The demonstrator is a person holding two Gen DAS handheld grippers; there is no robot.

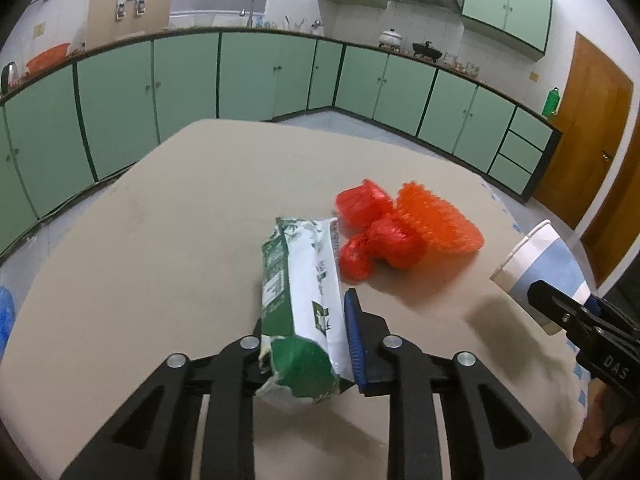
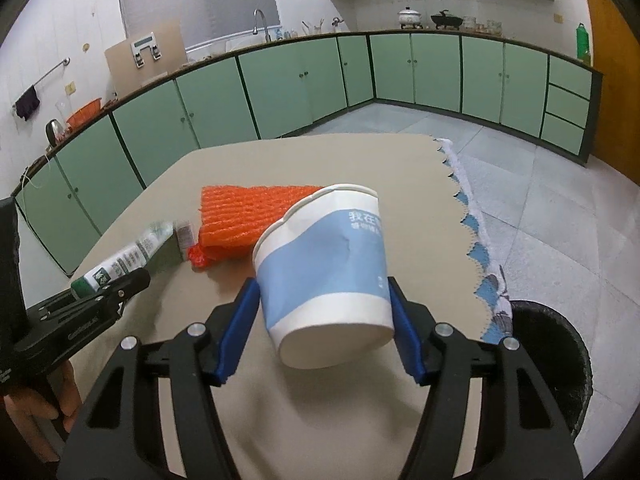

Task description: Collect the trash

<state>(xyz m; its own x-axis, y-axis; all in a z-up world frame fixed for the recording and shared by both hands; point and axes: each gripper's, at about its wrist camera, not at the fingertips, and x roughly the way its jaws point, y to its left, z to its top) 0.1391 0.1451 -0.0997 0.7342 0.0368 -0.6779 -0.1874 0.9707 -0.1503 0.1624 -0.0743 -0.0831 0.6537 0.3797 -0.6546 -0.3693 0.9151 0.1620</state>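
My left gripper (image 1: 306, 312) is shut on a green and white snack wrapper (image 1: 304, 280), which hangs a little above the tan table (image 1: 180, 220). A crumpled red plastic bag (image 1: 372, 232) and an orange foam net (image 1: 436, 216) lie on the table just beyond it, to the right. My right gripper (image 2: 323, 286) is shut on a blue and white paper cup (image 2: 324, 256), which is tilted with its rim away from me and held off the table. The left wrist view has the cup (image 1: 536, 260) at the right edge. From the right wrist, the wrapper (image 2: 128, 256) is at the left.
A black trash bin (image 2: 552, 352) stands on the floor below the table's right side. A scalloped blue and white cloth edge (image 2: 472, 232) runs along that side. Green cabinets (image 1: 260, 72) line the far walls. A blue object (image 1: 6, 312) sits off the left table edge.
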